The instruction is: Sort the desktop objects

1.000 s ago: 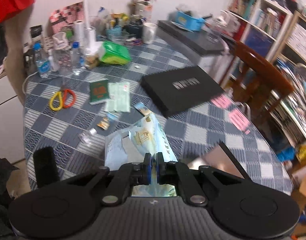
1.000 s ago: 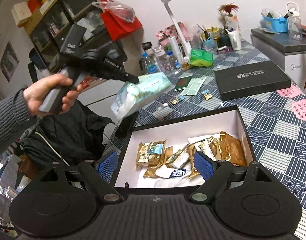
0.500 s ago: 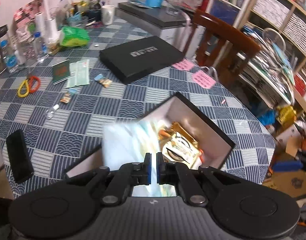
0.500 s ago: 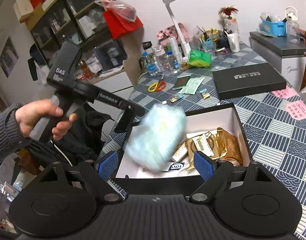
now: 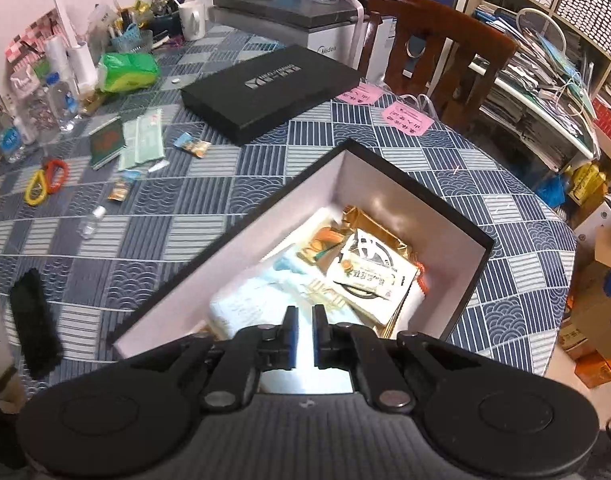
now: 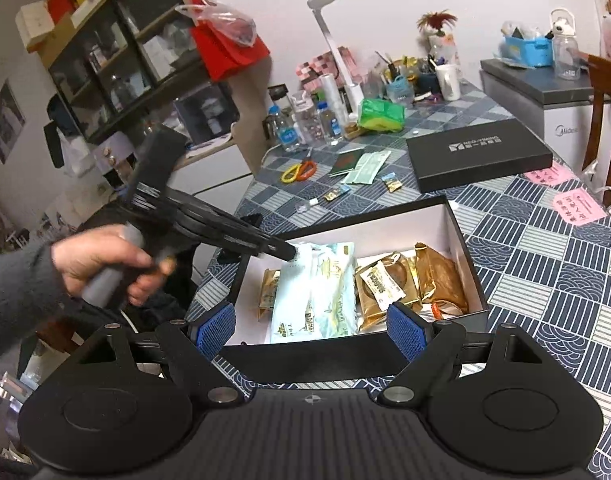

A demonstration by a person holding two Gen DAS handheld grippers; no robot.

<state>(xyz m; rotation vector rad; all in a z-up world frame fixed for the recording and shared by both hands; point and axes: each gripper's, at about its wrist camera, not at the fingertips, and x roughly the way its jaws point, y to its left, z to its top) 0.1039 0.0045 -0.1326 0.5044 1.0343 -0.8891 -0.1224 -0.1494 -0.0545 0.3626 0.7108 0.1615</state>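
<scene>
Resting inside the open black box [image 6: 461,240], the pale blue tissue pack [image 6: 317,292] lay lengthwise in the lower middle of the right wrist frame, on the left half of the box floor, touching the gold snack packets [image 6: 389,284] to its right. The left tool [image 6: 290,251] reached in from the left of that frame, its tips narrowly closed on the pack's upper end, with a hand [image 6: 105,264] in a grey sleeve gripping its handle. In the left wrist view the same tool [image 5: 304,334] sat at the bottom centre, fingers nearly together around the pack's bright edge. The right tool [image 6: 311,326] hung at the bottom of its own frame, its blue pads [image 6: 405,330] wide apart and holding nothing, just short of the box's near wall. Further up the checked desk [image 6: 545,280] lay the box lid [image 6: 477,154], scissors [image 6: 299,171] and small sweets [image 6: 393,185].
</scene>
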